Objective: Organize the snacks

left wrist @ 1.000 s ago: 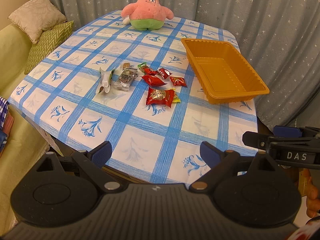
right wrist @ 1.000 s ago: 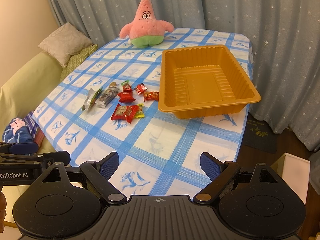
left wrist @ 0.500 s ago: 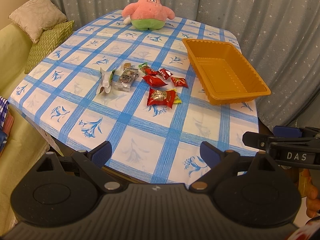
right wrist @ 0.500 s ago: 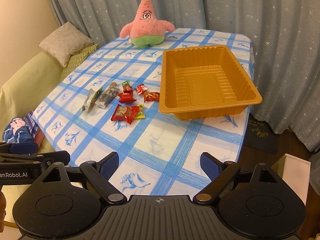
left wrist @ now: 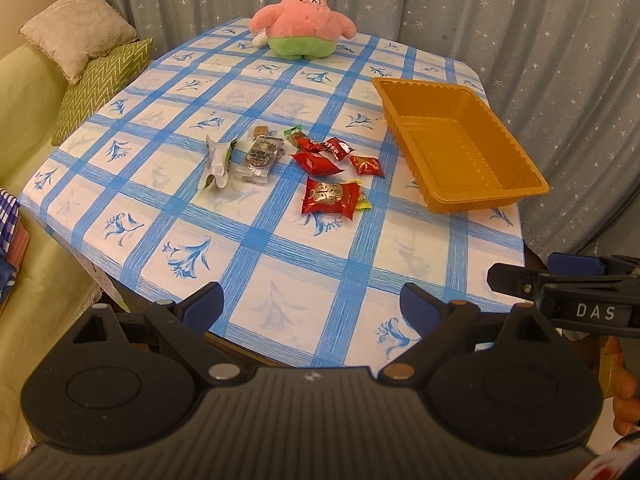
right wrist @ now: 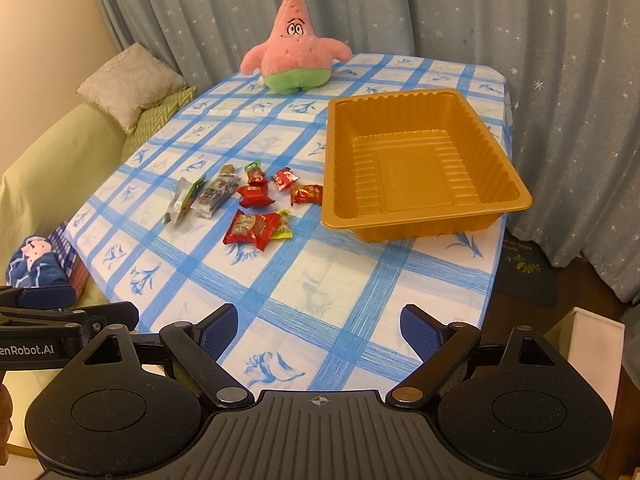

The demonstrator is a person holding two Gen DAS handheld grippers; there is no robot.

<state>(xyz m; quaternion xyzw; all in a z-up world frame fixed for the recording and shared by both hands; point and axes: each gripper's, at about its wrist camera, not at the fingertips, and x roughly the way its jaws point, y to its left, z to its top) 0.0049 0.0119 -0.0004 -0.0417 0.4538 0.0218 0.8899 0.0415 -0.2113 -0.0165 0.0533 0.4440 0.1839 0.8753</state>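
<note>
Snacks on the table, both tongs held wide apart with nothing in them.

The shiny crinkly snack packets (left wrist: 320, 168) lie in a small heap on the blue-checked cloth (left wrist: 280, 264), just left of the ridged orange plastic tray (right wrist: 424, 224). The left gripper (left wrist: 311, 304) and right gripper (right wrist: 318, 326) hover at the near table edge, well apart from the snacks. A soft pink star toy (right wrist: 294, 50) sits at the far side.

the left gripper (left wrist: 311, 304) hangs over the near edge of the table (left wrist: 280, 256), fingers spread wide with nothing between them. on the blue checked cloth lies a loose cluster of snacks: a big red packet (left wrist: 330, 200) nearest, small red packets (left wrist: 320, 156) behind it, a clear bar (left wrist: 259, 157) and a silver wrapper (left wrist: 218, 162) to the left. an empty orange tray (left wrist: 480, 196) sits right of them. a pink plush star (left wrist: 304, 20) stands at the far edge. the right gripper (left wrist: 560, 292) shows at the right border.
</note>
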